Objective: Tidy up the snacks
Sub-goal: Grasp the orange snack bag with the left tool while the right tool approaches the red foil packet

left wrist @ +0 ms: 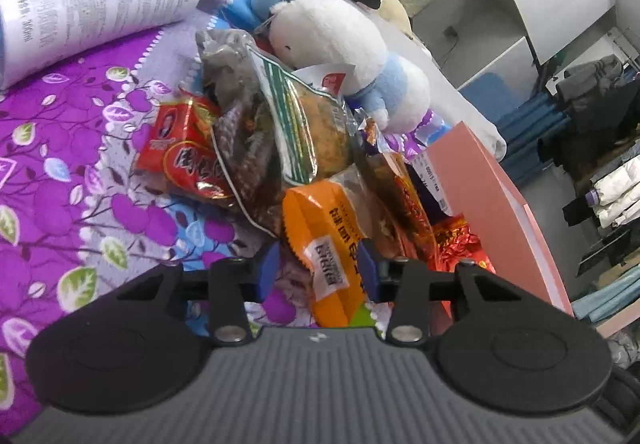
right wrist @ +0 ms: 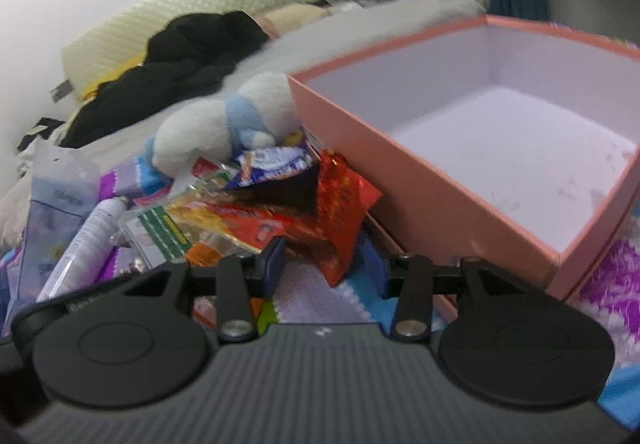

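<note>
A heap of snack packets lies on a purple floral blanket (left wrist: 60, 172). In the left wrist view my left gripper (left wrist: 318, 268) is open, its blue pads on either side of an orange packet (left wrist: 324, 244), not closed on it. Behind it lie a green-striped clear packet (left wrist: 304, 124) and a red packet (left wrist: 184, 156). In the right wrist view my right gripper (right wrist: 326, 264) is open just above a shiny red packet (right wrist: 340, 212) at the edge of the heap. An empty pink box (right wrist: 420, 180) with a white inside stands right of the heap; it also shows in the left wrist view (left wrist: 496, 196).
A white and blue plush toy (left wrist: 340, 44) lies against the far side of the heap and shows in the right wrist view (right wrist: 224, 120). A white bottle (left wrist: 88, 12) lies at the left. Black clothing (right wrist: 180, 60) is behind, and a cream headboard (right wrist: 192, 0).
</note>
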`<state>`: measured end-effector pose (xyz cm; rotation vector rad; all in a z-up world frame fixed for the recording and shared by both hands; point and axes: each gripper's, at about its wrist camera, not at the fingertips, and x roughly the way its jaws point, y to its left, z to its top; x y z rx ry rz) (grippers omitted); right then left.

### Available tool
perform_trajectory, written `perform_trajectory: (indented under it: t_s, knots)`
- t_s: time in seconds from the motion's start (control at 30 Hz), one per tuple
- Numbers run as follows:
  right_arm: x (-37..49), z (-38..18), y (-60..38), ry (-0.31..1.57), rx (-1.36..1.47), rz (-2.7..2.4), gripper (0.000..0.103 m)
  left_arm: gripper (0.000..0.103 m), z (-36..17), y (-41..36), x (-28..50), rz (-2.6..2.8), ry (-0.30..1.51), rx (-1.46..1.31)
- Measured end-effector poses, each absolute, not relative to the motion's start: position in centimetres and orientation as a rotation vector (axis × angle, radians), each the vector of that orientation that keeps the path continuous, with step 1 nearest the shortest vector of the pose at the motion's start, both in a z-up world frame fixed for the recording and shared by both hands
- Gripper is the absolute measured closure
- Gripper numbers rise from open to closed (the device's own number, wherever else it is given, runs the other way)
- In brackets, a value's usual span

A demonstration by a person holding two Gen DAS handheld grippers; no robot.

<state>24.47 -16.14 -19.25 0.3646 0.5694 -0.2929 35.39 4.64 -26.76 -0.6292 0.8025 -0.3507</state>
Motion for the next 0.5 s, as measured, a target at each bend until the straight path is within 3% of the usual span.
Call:
perform_trajectory:
  t_s: [0.17, 0.3, 0.4, 0.5]
  knots:
    - [24.6, -19.5, -16.3, 0.548, 0.387, -0.313, 0.065, 0.073, -27.3, 4.3, 36.3, -0.346, 0.813, -0.664]
    - [25.9, -19.6, -16.5, 0.541, 0.372, -0.342, 0.081, 0.085, -27.3, 4.3, 35.9, -0.336, 0.804, -0.691]
    - [26.3, -19.5, -17.1, 0.541, 0.380, -0.348, 0.097, 0.090, -26.7, 4.1, 35.3, -0.339, 0.790, -0.692]
    - [26.0, -19.1, -17.4, 0.545, 0.384, -0.328, 0.099, 0.090, -26.2, 4.0, 34.5, -0.321, 0.804, -0.699]
